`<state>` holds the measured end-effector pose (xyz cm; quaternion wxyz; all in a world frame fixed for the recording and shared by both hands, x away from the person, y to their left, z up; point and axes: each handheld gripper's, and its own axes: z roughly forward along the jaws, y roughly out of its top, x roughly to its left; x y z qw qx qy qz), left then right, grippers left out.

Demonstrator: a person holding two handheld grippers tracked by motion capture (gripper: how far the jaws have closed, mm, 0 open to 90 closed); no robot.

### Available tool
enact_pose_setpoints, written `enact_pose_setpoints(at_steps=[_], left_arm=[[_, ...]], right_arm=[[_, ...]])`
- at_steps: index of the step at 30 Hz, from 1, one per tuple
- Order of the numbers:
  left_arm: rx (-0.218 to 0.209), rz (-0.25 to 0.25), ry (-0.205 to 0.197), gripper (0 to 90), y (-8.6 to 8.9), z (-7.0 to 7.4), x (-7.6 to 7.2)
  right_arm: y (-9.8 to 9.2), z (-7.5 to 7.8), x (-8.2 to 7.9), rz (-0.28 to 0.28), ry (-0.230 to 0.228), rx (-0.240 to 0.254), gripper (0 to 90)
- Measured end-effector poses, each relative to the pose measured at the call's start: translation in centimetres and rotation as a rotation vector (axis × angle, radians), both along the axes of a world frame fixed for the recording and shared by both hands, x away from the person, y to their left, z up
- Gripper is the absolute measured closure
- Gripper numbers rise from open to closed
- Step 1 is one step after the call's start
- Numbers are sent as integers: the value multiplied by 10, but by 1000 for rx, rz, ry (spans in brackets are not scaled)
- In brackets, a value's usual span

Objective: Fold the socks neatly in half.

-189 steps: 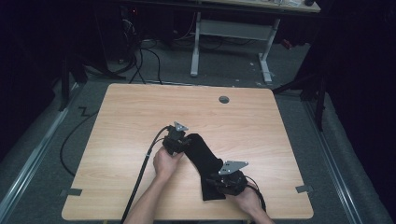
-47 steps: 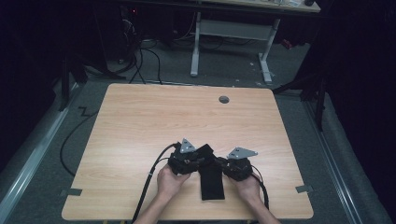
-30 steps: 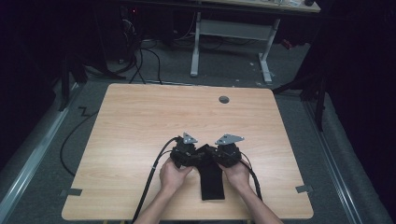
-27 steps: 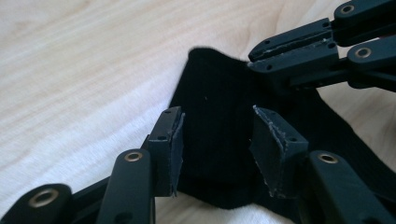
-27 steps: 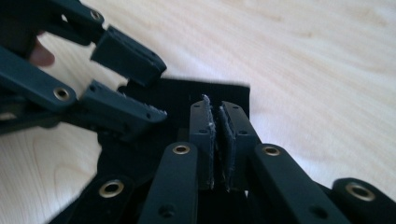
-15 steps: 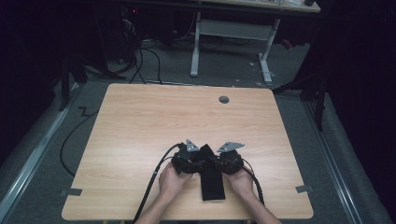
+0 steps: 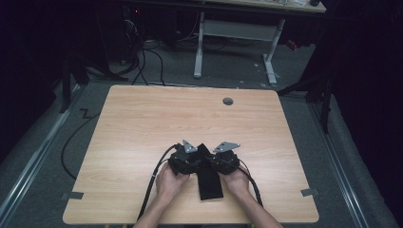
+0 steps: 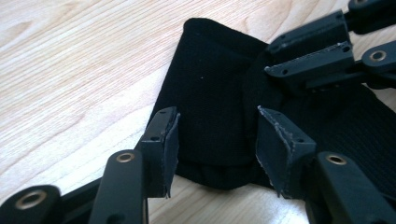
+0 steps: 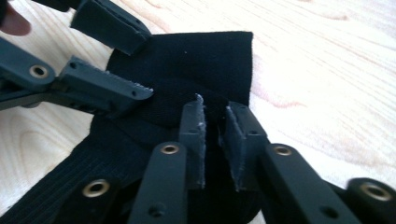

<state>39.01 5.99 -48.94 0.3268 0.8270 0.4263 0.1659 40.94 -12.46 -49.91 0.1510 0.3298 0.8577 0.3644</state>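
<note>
A black knit cloth (image 7: 209,184) lies flat near the table's front edge, its far end folded over (image 8: 210,88). My left gripper (image 7: 196,160) comes at that far end from the left. Its jaws (image 8: 217,126) stand wide, have just been opening, and straddle the fold without pressing it. My right gripper (image 7: 213,160) faces it from the right, tips nearly touching. Its pads (image 9: 215,114) have just been opening too. They are a narrow gap apart over the cloth (image 9: 196,56). Each gripper view shows the other gripper: right (image 8: 308,56), left (image 9: 140,65).
The wooden table (image 7: 142,123) has a round cable hole (image 7: 228,101) near its far edge. Tape marks sit at its front corners (image 7: 72,195) (image 7: 309,192). A black cable (image 7: 153,178) trails off the front from the left gripper. Desk legs (image 7: 199,47) stand on the floor behind.
Six seconds ago the cloth lay long and slanted, with a gripper at each end. Now it is shorter and straight, both grippers together at its far end. In the last second the hands barely moved.
</note>
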Motion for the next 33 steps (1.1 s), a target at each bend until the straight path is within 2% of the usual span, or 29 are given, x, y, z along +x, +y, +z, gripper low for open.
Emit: enact_pose_setpoints(at_steps=[2, 7, 10, 13, 18, 20, 22, 25, 30, 33], left_arm=[[-8, 5, 8, 478, 1, 2, 0], [-73, 24, 1, 447, 10, 10, 1], [-104, 55, -5, 446, 18, 13, 2], [-110, 90, -1, 446, 27, 14, 6], [-141, 139, 28, 431, 39, 11, 14], [-132, 138, 53, 412, 40, 9, 19], [-128, 135, 58, 407, 38, 9, 22], [-130, 123, 61, 399, 32, 9, 27], [-108, 108, 114, 393, 24, 0, 34], [-116, 102, 115, 390, 24, -1, 32]], right_arm=[[0, 1, 2, -2, 6, 0, 728], [-3, 6, -1, -3, -2, 17, 696], [-7, 14, -8, 9, -19, 28, 726], [-13, 19, -15, 35, -20, 28, 778], [-21, 17, -20, 43, -17, 9, 790], [-24, 15, -21, 28, -17, 9, 786], [-28, 14, -24, 11, -9, 19, 783], [-35, 11, -30, 6, -12, 9, 780], [-40, 5, -31, -5, 2, -6, 779], [-39, 0, -30, -7, 15, -17, 779]])
